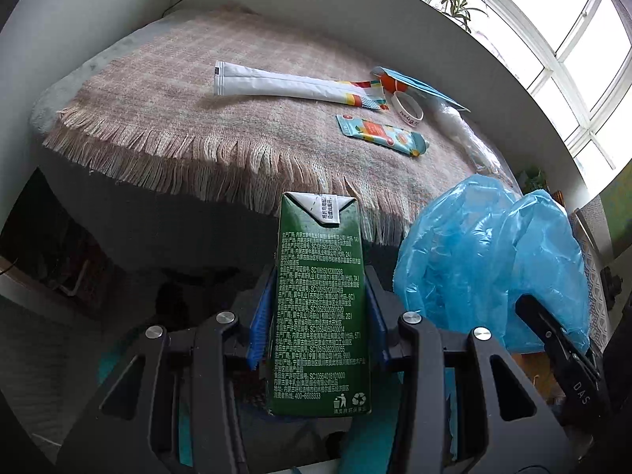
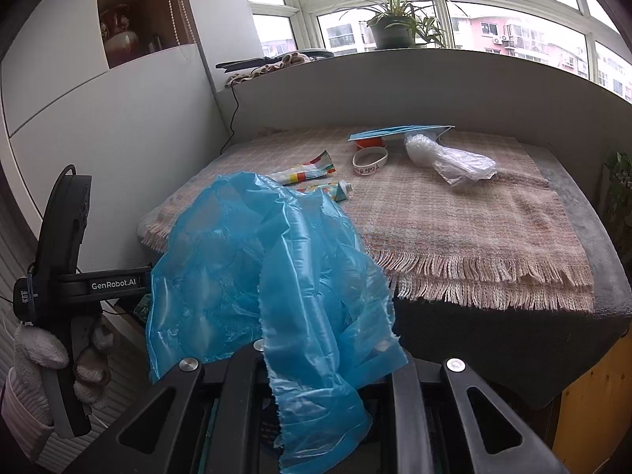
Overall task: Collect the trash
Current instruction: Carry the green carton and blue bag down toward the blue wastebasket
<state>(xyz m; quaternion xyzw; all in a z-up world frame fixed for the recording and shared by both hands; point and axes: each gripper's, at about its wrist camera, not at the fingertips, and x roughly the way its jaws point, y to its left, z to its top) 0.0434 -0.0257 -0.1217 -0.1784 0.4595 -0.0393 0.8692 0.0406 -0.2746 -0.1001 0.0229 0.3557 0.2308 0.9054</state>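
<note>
My left gripper [image 1: 320,276] is shut on a green drink carton [image 1: 320,296], its blue pads [image 1: 260,316] pressing both sides; the carton stands upright below the table's front edge. My right gripper [image 2: 316,351] is shut on a crumpled blue plastic bag [image 2: 268,268], which hides its fingertips. The bag [image 1: 486,256] hangs just right of the carton. On the woven cloth [image 2: 454,229] lie a long white wrapper [image 1: 284,85], a teal tube [image 1: 383,134], a white wristband [image 2: 369,160], a blue face mask [image 2: 399,131] and a clear plastic bag [image 2: 454,160].
The cloth's fringe [image 1: 177,150] overhangs the grey table edge [image 2: 493,347]. A low grey wall [image 2: 434,87] backs the table, with a potted plant [image 2: 395,27] on the sill. A gloved hand [image 2: 39,355] holds the left gripper's handle. A yellow wooden panel [image 2: 592,407] stands at the lower right.
</note>
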